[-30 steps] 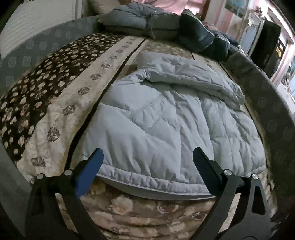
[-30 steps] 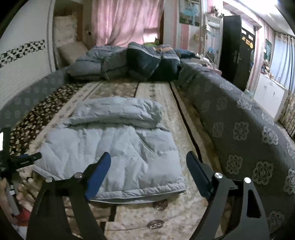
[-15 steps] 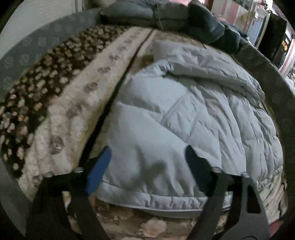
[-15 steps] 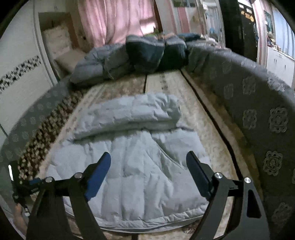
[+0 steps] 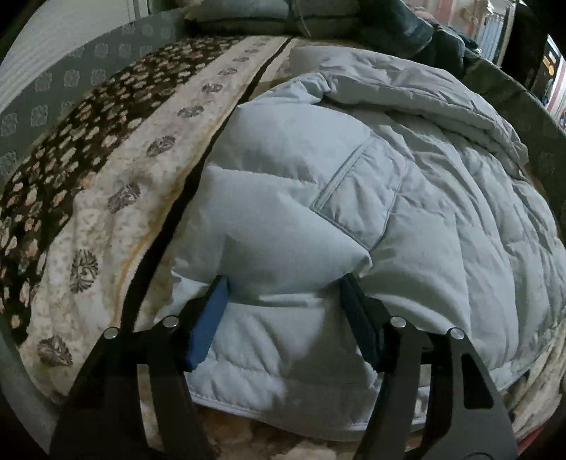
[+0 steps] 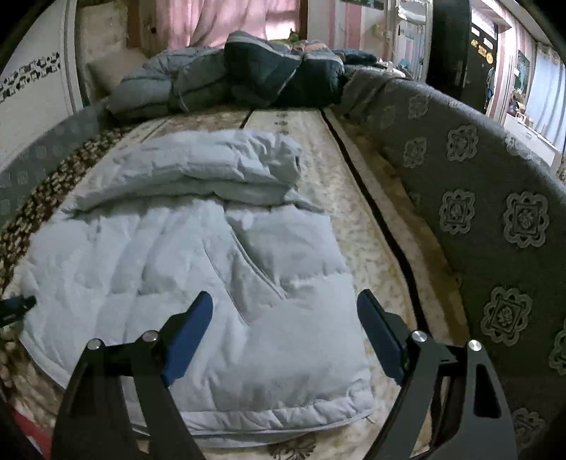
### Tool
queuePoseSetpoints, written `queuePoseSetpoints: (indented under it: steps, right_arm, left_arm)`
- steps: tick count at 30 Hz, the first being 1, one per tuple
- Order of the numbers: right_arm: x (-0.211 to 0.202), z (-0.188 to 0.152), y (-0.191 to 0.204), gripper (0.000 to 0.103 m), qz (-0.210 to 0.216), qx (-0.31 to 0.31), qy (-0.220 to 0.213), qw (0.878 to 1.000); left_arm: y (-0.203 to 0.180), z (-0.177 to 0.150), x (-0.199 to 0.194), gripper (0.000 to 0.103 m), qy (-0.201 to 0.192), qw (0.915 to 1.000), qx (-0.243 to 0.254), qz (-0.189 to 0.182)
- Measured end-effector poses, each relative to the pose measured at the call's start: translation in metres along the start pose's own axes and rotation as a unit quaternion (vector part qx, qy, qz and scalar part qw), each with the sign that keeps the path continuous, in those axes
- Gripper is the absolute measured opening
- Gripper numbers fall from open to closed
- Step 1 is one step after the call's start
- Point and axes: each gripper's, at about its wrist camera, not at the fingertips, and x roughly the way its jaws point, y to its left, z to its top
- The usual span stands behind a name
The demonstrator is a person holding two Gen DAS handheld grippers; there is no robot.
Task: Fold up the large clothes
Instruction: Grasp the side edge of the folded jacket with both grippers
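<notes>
Now, in your left wrist view, the left gripper (image 5: 284,283) sits low in the frame with its fingers spread and pressed into the jacket (image 5: 406,212); a puffed fold of the pale blue fabric bulges between them, touching both pads, but the fingers are not clamped on it. The jacket fills the middle and right of the frame, lying on the floral cover (image 5: 106,198), whose cream band and dark spotted band run along the left. At the top edge you see a pile of bedding (image 5: 318,17), dark and grey.

Next, in your right wrist view, the right gripper (image 6: 284,306) is at the bottom centre, fingers wide apart, over the jacket's (image 6: 212,269) near right corner; whether the tips touch the fabric you cannot tell. The jacket lies flat across the centre and left, its far part folded into a thick roll. A grey patterned side panel (image 6: 495,219) curves down the right, the bedding (image 6: 247,78) sits at the top, and pink curtains (image 6: 226,21) hang behind it. At the left edge, your left gripper's tip (image 6: 17,306) touches the jacket's edge.
</notes>
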Motion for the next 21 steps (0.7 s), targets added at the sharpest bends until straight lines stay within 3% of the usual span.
queuePoseSetpoints:
  steps: [4, 6, 10, 12, 21]
  right_arm:
    - [-0.005, -0.009, 0.004, 0.084, 0.02, -0.002, -0.001, 1.0]
    - [-0.003, -0.013, 0.004, 0.084, 0.031, 0.001, 0.009, 0.999]
    - [0.005, -0.026, 0.001, 0.084, 0.03, 0.02, 0.047, 0.998]
    - [0.002, -0.034, 0.0, 0.084, 0.03, 0.025, 0.044, 0.998]
    - [0.015, -0.045, -0.001, 0.084, -0.006, 0.018, 0.066, 0.998]
  left_arm:
    - [0.027, -0.005, -0.021, 0.077, -0.018, 0.9965, -0.068, -0.047]
    - [0.038, -0.005, -0.024, 0.08, -0.02, 0.995, -0.084, -0.051]
    - [0.04, -0.005, -0.025, 0.082, -0.02, 0.9967, -0.076, -0.022]
    - [0.04, -0.005, -0.022, 0.094, -0.016, 0.9969, -0.074, -0.02]
    - [0.019, -0.026, -0.013, 0.098, -0.018, 0.9997, -0.015, -0.007]
